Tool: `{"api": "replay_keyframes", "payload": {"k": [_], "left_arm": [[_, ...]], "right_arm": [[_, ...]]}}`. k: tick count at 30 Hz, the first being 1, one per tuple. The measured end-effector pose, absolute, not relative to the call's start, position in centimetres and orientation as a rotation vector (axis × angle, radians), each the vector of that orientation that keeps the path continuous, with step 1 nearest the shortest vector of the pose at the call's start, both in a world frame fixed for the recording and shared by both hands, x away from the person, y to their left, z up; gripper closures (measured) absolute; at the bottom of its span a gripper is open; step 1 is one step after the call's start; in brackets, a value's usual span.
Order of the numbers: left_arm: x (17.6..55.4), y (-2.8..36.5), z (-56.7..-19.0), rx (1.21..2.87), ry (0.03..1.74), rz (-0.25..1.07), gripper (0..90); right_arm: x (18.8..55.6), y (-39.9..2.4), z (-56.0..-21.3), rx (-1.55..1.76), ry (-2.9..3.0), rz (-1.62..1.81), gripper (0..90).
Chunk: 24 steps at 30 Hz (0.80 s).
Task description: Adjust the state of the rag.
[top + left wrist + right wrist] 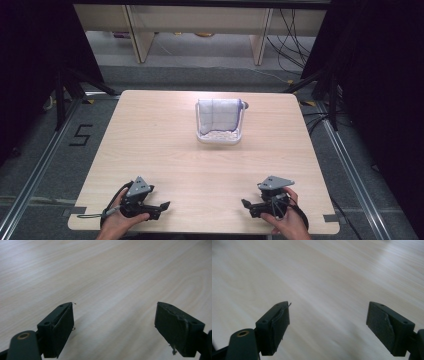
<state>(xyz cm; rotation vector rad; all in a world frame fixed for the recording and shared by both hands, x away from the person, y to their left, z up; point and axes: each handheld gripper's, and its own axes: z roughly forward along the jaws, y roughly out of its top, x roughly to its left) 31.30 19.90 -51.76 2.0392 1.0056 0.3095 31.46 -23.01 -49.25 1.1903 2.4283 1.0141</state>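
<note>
A small white basket (218, 137) stands on the far half of the wooden table (165, 150), with a white cloth with thin blue lines (218, 114) draped over its rim and a grey handle end poking out at its right. My left gripper (159, 207) rests near the front left edge, held by a hand, pointing right. My right gripper (248, 206) rests near the front right edge, pointing left. In the left gripper view the gripper (115, 322) stands open over bare wood. In the right gripper view the gripper (328, 322) is also open, holding nothing.
Dark stands and cables flank the table on both sides. Pale cabinets stand on the floor beyond the far edge. A strip of black tape (330, 218) sits at the front right corner. Bare wood lies between the grippers and the basket.
</note>
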Motion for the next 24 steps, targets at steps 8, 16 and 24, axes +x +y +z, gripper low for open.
{"api": "replay_keyframes", "payload": {"k": [8,16,24], "left_arm": [[31.4,20.1,-51.8,2.005,1.031,0.306,15.5],[31.1,20.3,-51.6,2.010,1.056,0.301,15.5],[31.1,20.4,-51.4,2.022,1.049,0.316,15.5]], "right_arm": [[32.6,-24.7,-49.9,1.245,2.382,0.997,20.4],[32.3,-25.6,-49.9,1.306,2.362,0.962,20.3],[31.9,-25.3,-49.7,1.279,2.353,0.989,20.3]]}}
